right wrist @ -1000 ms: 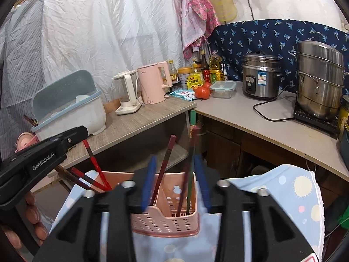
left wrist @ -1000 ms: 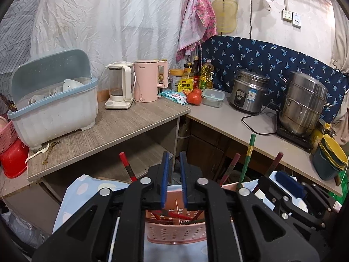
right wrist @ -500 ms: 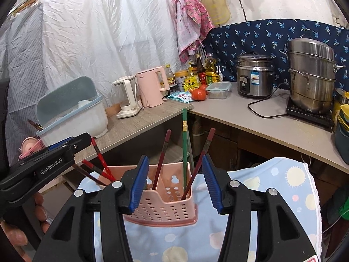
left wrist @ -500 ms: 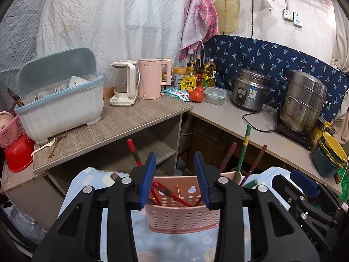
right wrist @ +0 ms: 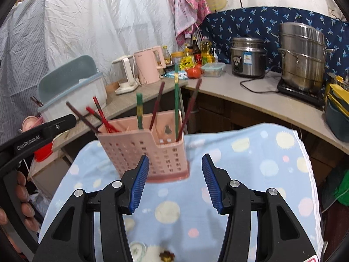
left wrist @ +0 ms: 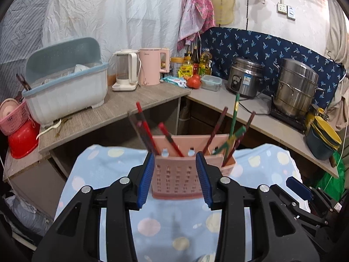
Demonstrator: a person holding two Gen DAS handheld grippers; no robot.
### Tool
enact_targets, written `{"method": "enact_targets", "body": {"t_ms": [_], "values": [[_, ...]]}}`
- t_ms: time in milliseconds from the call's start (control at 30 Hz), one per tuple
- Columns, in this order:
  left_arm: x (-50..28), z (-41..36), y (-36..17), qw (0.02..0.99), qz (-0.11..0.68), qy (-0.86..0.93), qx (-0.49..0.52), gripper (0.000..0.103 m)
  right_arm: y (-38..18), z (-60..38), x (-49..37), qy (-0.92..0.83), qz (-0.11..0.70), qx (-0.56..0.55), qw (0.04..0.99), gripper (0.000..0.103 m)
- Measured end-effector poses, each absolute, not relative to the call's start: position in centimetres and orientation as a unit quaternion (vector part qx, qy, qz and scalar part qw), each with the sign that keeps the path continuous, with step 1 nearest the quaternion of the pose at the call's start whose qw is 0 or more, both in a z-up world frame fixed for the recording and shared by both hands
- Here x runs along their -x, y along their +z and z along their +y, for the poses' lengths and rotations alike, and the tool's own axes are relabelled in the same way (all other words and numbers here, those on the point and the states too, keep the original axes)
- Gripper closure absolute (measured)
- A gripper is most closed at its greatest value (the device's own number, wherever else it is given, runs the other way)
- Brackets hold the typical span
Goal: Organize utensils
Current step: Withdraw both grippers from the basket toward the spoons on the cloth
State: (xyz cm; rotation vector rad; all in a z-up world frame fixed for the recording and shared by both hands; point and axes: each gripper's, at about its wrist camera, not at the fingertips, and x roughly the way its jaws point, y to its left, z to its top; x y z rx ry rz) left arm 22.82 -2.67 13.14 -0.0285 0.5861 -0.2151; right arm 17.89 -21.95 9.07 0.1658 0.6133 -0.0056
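On the blue dotted cloth point(left wrist: 104, 170) stands a pink perforated utensil basket point(left wrist: 176, 179), upright, with chopsticks leaning out of it: red and dark ones point(left wrist: 142, 120) on the left side, brown and green ones point(left wrist: 234, 113) on the right. Left gripper point(left wrist: 175, 181) sits low in front of the basket, jaws opening, blue pads either side of the basket's front wall; nothing pinched, and contact with its sides cannot be told. Right gripper point(right wrist: 175, 181) hangs just short of the basket point(right wrist: 152, 152), jaws spread, nothing between them. Left gripper's black body point(right wrist: 43, 131) shows at the right wrist view's left edge, a hand point(right wrist: 24, 198) wrapped round it. Counter behind: kettle point(left wrist: 150, 67), rice cooker point(left wrist: 244, 78), steel steamer pot point(left wrist: 294, 87), dish rack point(left wrist: 65, 83).
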Motion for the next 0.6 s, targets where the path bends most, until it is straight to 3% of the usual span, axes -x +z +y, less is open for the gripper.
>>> {"method": "enact_targets", "body": {"t_ms": [600], "values": [[-15.1,-1.9,-0.2,0.890,0.436,-0.126,0.041,0.066,-1.7,-22.2,-9.1,-0.029,0.411,-0.100,0.906,0.053]]}}
